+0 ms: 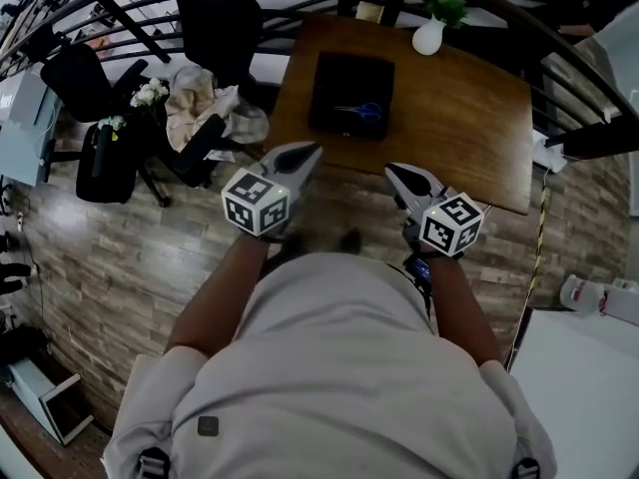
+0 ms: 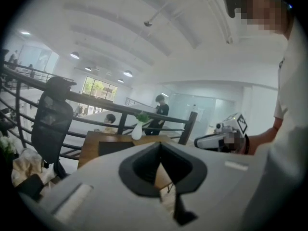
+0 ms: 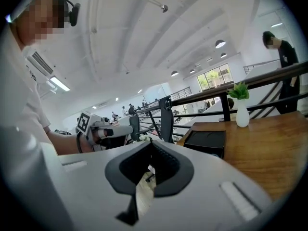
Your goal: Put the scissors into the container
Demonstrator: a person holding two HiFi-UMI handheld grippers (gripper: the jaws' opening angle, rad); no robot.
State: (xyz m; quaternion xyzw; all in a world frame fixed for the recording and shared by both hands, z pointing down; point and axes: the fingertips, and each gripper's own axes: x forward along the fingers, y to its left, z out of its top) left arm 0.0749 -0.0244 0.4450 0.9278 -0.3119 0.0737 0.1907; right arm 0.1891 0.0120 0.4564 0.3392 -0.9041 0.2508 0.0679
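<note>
The blue-handled scissors (image 1: pixel 363 112) lie inside the black container (image 1: pixel 334 78), which sits on the wooden table (image 1: pixel 469 128). Both grippers are held side by side in front of the person, short of the table's near edge. My left gripper (image 1: pixel 305 156) is shut with nothing in it, and my right gripper (image 1: pixel 397 174) is shut and empty too. In the left gripper view the left gripper (image 2: pixel 160 144) has its tips together; the container (image 2: pixel 114 147) lies beyond it. In the right gripper view the right gripper (image 3: pixel 150 143) is closed, with the container (image 3: pixel 206 140) ahead to the right.
A white vase with a green plant (image 1: pixel 430 34) stands at the table's far edge. A black office chair (image 1: pixel 214 16) and a pile of cloth (image 1: pixel 206 106) are left of the table. A dark railing (image 1: pixel 544 43) curves behind it. The floor is wood-patterned.
</note>
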